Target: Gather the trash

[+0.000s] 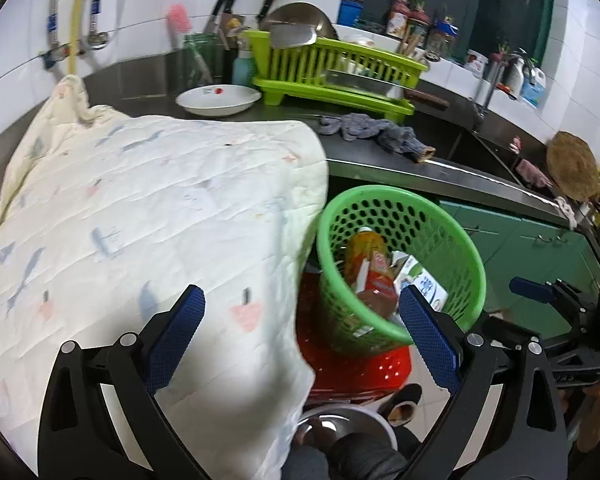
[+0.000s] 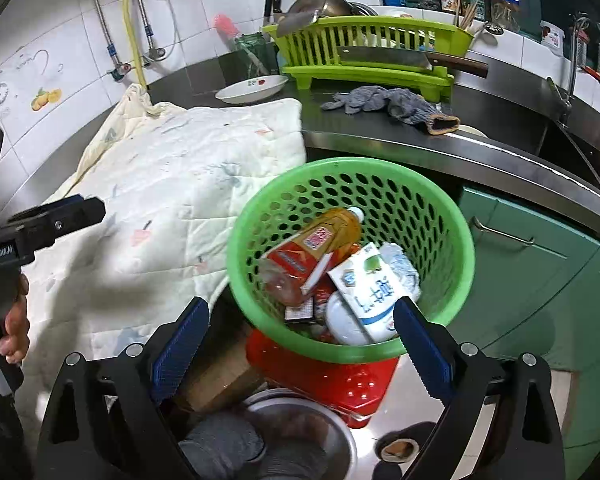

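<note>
Hovering with both grippers [image 1: 302, 322] [image 2: 300, 324] spread, empty, over full basket [image 2: 452, 280] perched on stool [image 2: 360, 384]; bumping could tip it.

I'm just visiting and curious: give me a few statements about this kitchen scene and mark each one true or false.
1. The green basket already holds trash, including a bottle and a carton. True.
2. The right gripper is clamped on the carton. False: it is open and holds nothing.
3. A cleaver lies against the lime dish rack. True.
4. The basket stands on a blue stool. False: the red stool is under it.
5. The left gripper is open. True.
</note>
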